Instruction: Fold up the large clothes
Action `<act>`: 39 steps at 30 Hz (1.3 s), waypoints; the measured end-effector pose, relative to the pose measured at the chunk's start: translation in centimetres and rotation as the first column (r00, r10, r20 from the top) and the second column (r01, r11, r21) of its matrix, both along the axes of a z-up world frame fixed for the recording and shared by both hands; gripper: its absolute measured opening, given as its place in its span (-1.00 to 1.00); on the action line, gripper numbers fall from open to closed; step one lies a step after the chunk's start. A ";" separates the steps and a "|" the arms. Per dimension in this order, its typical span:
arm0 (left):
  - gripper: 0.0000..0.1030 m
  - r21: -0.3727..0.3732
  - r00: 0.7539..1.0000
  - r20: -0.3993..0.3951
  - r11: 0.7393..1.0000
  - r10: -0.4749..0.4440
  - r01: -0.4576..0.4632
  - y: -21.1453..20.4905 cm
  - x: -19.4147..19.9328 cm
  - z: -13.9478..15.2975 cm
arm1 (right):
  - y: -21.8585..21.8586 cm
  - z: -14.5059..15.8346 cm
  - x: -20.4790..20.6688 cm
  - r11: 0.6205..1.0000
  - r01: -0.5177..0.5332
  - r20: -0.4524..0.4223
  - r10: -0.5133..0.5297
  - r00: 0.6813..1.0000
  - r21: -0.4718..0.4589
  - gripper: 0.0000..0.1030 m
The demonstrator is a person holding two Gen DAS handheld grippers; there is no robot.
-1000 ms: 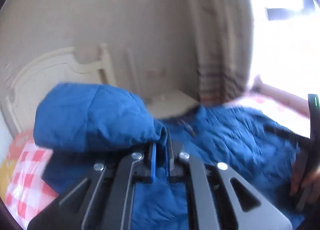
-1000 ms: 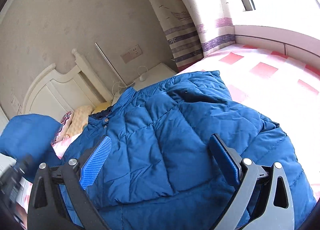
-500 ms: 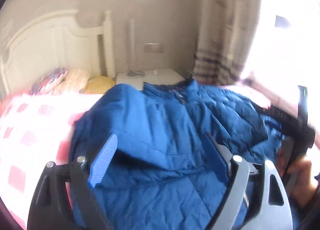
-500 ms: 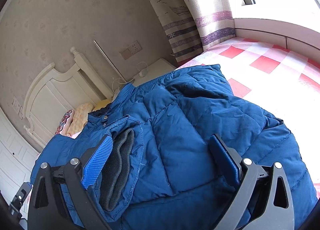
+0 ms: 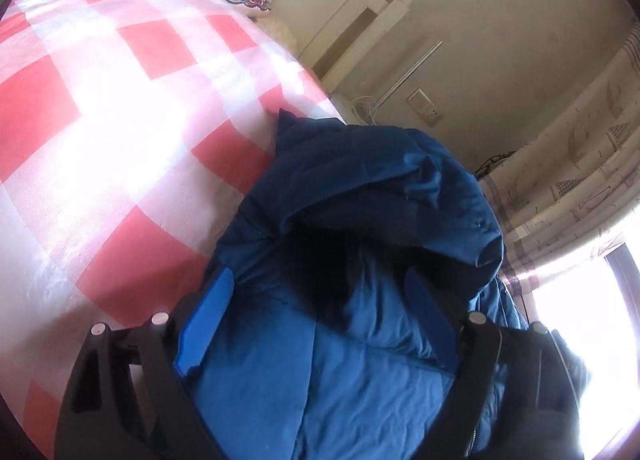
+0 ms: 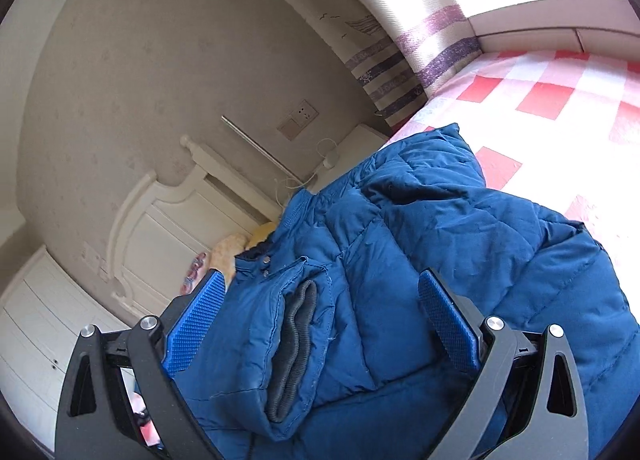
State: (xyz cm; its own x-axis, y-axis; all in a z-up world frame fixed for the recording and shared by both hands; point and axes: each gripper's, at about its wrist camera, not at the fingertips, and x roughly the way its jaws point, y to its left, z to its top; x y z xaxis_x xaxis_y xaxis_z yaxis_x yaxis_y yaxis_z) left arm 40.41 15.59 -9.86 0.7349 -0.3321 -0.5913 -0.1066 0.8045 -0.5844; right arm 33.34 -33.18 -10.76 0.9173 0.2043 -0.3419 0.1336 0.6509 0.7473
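Observation:
A blue quilted jacket (image 5: pixel 360 360) lies on the red-and-white checked bed cover (image 5: pixel 100 120). In the left wrist view its near edge rises in a folded hump (image 5: pixel 380 200). My left gripper (image 5: pixel 320 316) hangs open just over the jacket, with fabric below the gap and neither pad pressing on it. In the right wrist view the jacket (image 6: pixel 460 240) has one sleeve folded across its front, its grey knit cuff (image 6: pixel 296 340) facing me. The snap collar (image 6: pixel 264 260) lies beyond the sleeve. My right gripper (image 6: pixel 320 324) stands open above the sleeve and grips nothing.
A white headboard (image 6: pixel 168 228) and pillows (image 6: pixel 228 256) lie beyond the collar. A nightstand with a cable (image 6: pixel 332 160) stands by the striped curtain (image 6: pixel 420 60). Bare checked cover (image 6: pixel 560 100) stretches to the right of the jacket, toward the bright window.
My left gripper let go of the sleeve and opened, then rolled and sank toward the jacket's edge. The sleeve now lies across the jacket front. The right gripper tilted a little.

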 end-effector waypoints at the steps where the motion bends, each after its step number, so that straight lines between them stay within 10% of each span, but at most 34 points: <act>1: 0.69 0.008 1.000 0.001 1.000 0.006 -0.006 -0.2 0.0 0.0 | -0.3 0.1 -0.5 0.999 -0.020 0.011 0.020 1.000 0.044 0.84; 10: 0.70 0.063 1.000 0.003 0.998 0.025 -0.025 -0.8 -0.4 0.1 | 6.3 1.7 0.0 0.936 -0.345 -0.152 0.332 0.931 -0.066 0.71; 21: 0.70 0.035 1.000 0.015 0.999 0.027 -0.028 -0.3 -0.7 -0.3 | 7.0 0.3 0.7 0.957 -0.290 -0.260 0.274 0.926 -0.026 -0.06; 24: 0.70 0.034 1.000 0.016 0.999 0.027 -0.028 -0.3 -0.7 -0.3 | 7.4 2.3 0.4 0.949 -0.265 -0.214 0.228 0.950 -0.169 -0.57; 32: 0.70 0.018 0.999 0.029 0.999 0.030 -0.031 0.1 -1.1 -0.2 | 8.2 12.7 0.5 0.808 -0.180 -0.011 0.210 0.978 -0.561 -0.63; 39: 0.70 0.019 0.999 0.033 0.999 0.027 -0.028 0.1 -1.1 -0.2 | 1.8 4.3 1.9 0.882 -0.214 -0.218 0.131 0.967 -0.419 -0.63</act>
